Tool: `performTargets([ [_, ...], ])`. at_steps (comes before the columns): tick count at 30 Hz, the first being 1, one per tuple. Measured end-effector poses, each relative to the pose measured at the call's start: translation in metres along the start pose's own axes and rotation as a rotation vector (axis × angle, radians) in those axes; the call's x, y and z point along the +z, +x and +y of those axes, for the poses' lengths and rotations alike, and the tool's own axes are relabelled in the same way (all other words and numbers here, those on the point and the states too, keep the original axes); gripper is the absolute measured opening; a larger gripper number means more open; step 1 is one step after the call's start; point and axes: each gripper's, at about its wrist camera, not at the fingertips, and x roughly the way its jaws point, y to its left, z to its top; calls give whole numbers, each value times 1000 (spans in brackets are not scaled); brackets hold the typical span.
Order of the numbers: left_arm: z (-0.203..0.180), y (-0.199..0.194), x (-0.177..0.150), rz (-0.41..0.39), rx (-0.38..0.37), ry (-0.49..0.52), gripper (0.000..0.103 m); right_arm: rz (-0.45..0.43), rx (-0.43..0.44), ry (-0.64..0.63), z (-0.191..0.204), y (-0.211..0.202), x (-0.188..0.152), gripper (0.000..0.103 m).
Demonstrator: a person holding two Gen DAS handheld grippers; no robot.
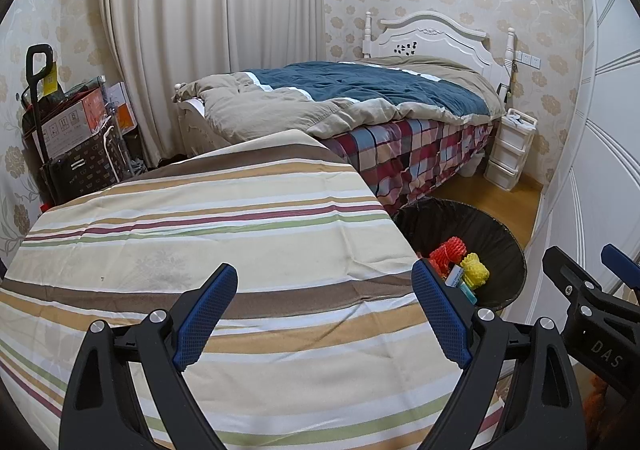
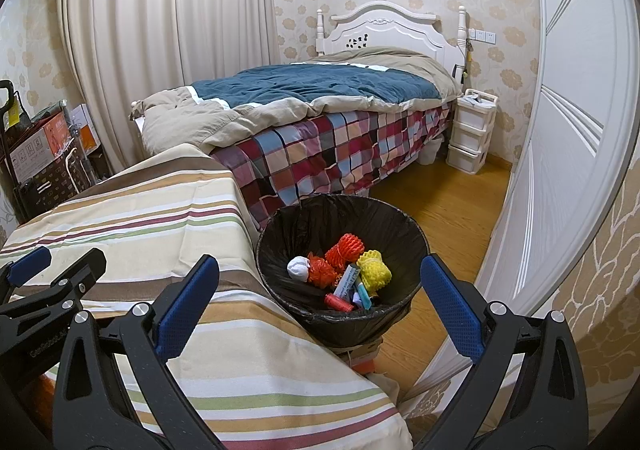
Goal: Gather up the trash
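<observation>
Right wrist view: trash bin (image 2: pixel 280 234) lies between released, empty right tongs (image 2: pixel 320 286).

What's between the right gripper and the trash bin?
Only a corner of the striped tablecloth; the right gripper hangs open just before the bin, per the right wrist view.

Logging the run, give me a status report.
Both tongs, left and right, open, empty. Trash in lined bin beside striped table. Nothing blocking.

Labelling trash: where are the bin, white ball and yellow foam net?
bin (image 2: pixel 280 228), right wrist view, liner's inner wall.
white ball (image 2: pixel 298 268), right wrist view, its middle.
yellow foam net (image 2: pixel 375 271), right wrist view, its middle.
</observation>
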Motion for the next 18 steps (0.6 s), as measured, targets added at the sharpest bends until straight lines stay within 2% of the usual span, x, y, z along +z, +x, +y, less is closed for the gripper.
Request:
performTargets([
  [18,0,-1,-1,1,-1,1,88,0,1,1,0,0,0,98],
])
